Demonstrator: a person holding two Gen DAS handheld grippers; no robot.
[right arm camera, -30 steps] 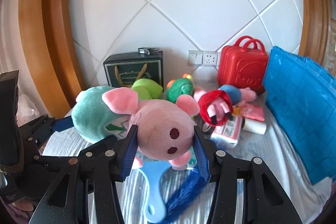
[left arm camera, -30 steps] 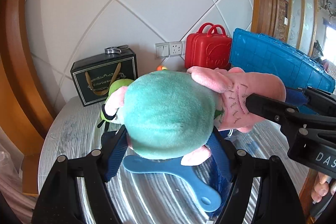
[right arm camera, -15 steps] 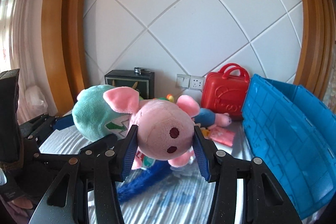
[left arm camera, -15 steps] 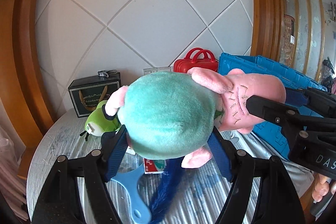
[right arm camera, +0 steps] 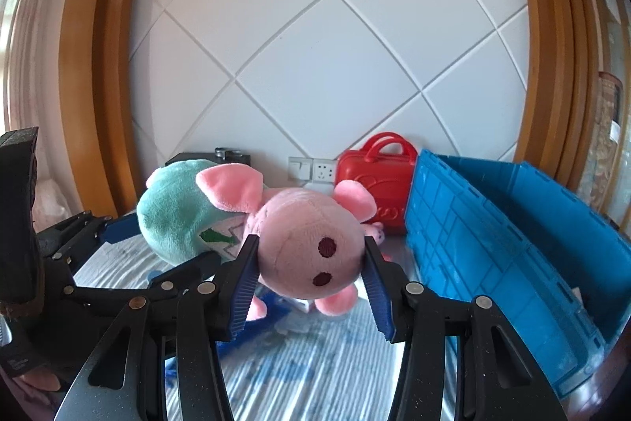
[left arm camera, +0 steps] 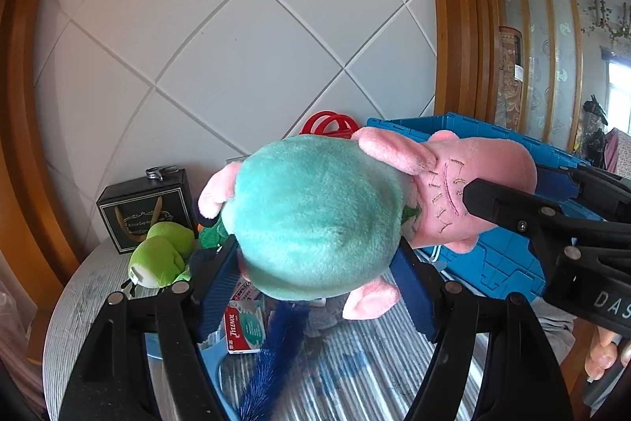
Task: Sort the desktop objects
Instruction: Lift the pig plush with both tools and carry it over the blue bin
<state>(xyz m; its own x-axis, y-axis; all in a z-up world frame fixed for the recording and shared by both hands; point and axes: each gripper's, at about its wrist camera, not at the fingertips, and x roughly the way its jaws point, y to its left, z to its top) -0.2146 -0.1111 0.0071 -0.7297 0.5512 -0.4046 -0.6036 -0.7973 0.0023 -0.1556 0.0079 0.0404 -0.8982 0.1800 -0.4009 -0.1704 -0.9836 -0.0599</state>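
Note:
A plush pig with a pink head [right arm camera: 311, 243] and a teal body [left arm camera: 315, 219] hangs in the air above the striped table [right arm camera: 315, 373], carried between both grippers. My left gripper [left arm camera: 315, 275] is shut on the teal body. My right gripper [right arm camera: 311, 275] is shut on the pink head, and it shows in the left wrist view as a black arm [left arm camera: 552, 223] coming in from the right. The blue crate [right arm camera: 493, 243] stands open just right of the pig.
A red toy case [right arm camera: 378, 180] stands against the tiled wall beside a socket [right arm camera: 323, 170]. A black gift box [left arm camera: 146, 208], a green plush [left arm camera: 157, 259], a Tylenol box [left arm camera: 244, 330] and a blue feathery brush [left arm camera: 272, 362] lie on the table.
Both grippers have lifted the pig and carried it right, toward the blue crate. The table clutter has slid left and lower in view. Neither grip has altered.

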